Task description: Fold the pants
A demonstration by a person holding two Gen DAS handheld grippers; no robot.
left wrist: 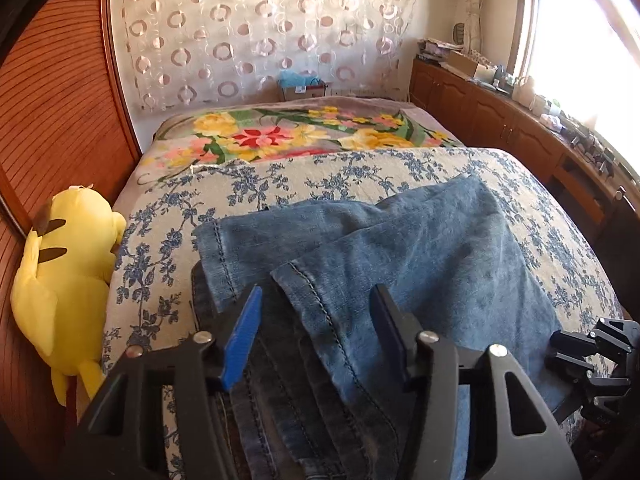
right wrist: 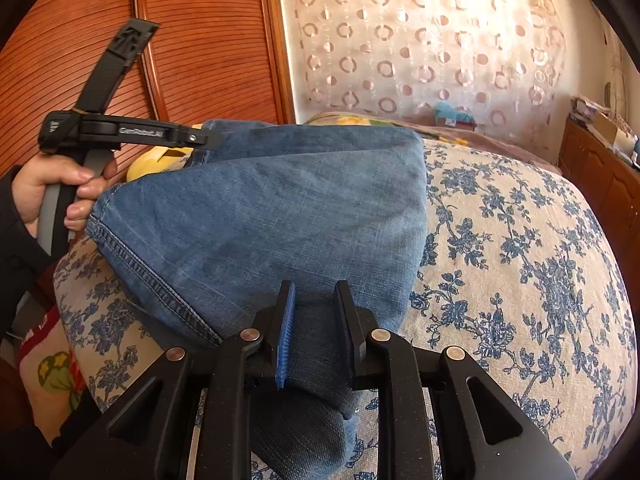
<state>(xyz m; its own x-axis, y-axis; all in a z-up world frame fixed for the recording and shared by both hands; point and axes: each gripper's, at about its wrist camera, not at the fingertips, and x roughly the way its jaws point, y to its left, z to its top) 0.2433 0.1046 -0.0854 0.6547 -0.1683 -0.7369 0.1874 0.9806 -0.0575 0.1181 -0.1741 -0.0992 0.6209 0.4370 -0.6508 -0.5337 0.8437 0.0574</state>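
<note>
The faded blue denim pants (left wrist: 420, 248) lie folded over on the bed's cream cover printed with blue flowers (left wrist: 400, 164), their stitched hem edges pointing toward the near side. In the right wrist view the folded denim rises in a broad hump, its far corner lifted toward the left hand's tool.

The right gripper (right wrist: 316, 324) is clamped narrowly on a fold of the denim, the cloth pinched between its blue pad and the black one. The left gripper (left wrist: 316, 320) stands about half open over a hem edge; denim lies between its fingers, but the pads do not press on it. A hand (right wrist: 60, 192) in a dark sleeve holds its grey handle.

A yellow plush toy (left wrist: 64, 280) lies at the bed's left edge against the ribbed wooden panel (left wrist: 60, 100). Beyond the cover lies a floral blanket (left wrist: 280, 132).
</note>
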